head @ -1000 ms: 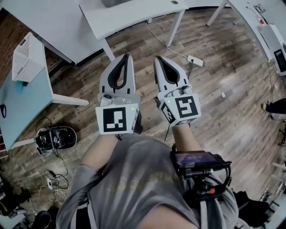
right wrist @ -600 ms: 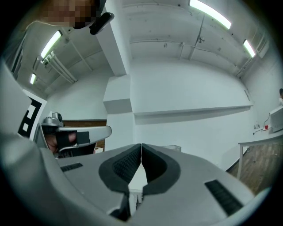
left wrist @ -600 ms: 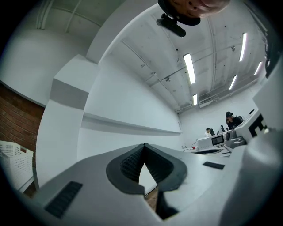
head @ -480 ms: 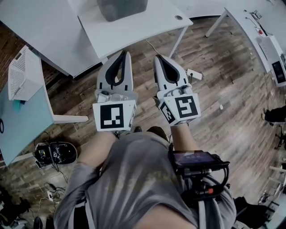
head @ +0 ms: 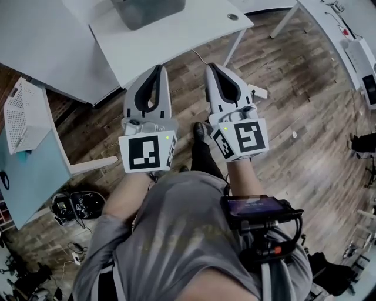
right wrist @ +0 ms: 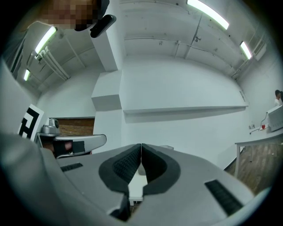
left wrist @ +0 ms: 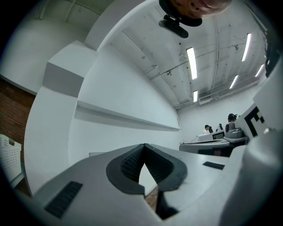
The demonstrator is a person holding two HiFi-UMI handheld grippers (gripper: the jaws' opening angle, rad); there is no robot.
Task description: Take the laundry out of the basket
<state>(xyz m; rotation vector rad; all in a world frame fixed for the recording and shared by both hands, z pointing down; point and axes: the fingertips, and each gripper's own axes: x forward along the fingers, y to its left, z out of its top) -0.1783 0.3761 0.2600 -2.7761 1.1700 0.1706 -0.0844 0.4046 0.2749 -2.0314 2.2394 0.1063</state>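
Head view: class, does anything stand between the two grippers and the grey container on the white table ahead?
Nothing visible does. The left gripper and right gripper, both shut and empty, point toward the grey container, which the picture's top edge cuts off. Only bare white table lies between.

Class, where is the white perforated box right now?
Head view, far left: the white perforated box sits at the far end of the pale blue table, to the left of the left gripper.
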